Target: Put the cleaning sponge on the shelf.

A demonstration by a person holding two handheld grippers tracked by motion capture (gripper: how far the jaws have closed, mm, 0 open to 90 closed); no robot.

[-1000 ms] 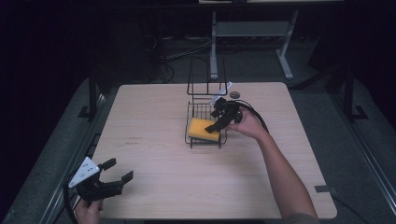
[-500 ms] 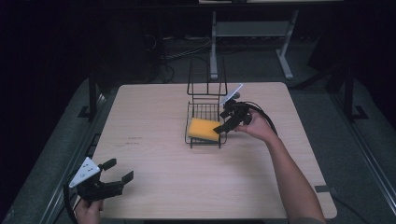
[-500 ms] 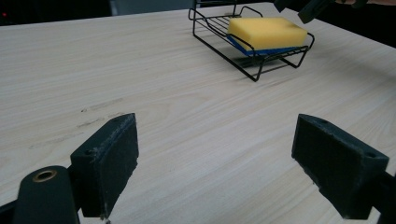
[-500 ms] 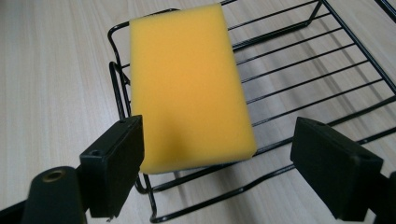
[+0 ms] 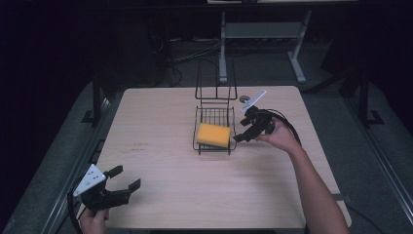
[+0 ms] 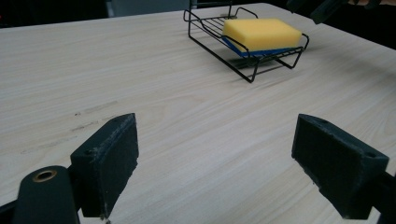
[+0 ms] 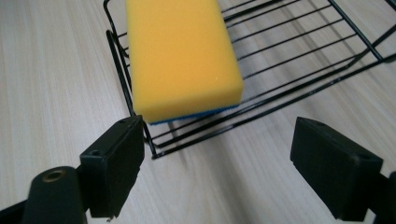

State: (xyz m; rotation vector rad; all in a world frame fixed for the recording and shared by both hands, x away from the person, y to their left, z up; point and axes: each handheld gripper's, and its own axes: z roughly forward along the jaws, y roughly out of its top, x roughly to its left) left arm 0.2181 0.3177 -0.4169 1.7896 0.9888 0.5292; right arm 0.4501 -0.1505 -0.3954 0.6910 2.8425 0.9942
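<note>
From the high view, the pale wooden bench [image 5: 165, 146] carries a black wire rack [image 5: 214, 127] near the middle of its far edge, with a tall wire back rising at the rack's far side. A yellow rectangular sponge [image 5: 213, 134] lies flat in the rack's tray, towards its near-left corner. A small round grey disc [image 5: 244, 99] sits on the bench just beyond the rack's far right corner.

The right gripper [image 5: 242, 135] hangs just off the rack's right side, its jaws spread and nothing between them. Its own view adds what the high view cannot: the sponge [image 7: 180, 56] has a thin blue layer on its underside, and it rests on the tray wires [image 7: 299, 51] hard against one tray corner. In that view the two black jaws of the right gripper [image 7: 219, 165] stand wide apart over bare wood just outside the tray rim, touching neither rim nor sponge.

The left gripper [image 5: 124, 178] is held at the near left corner of the bench, well apart from the rack. Its view looks low across the wood to the rack [image 6: 219, 44] and sponge [image 6: 261, 33] far off; the left gripper [image 6: 217, 165] is fully released, gripping nothing.
</note>
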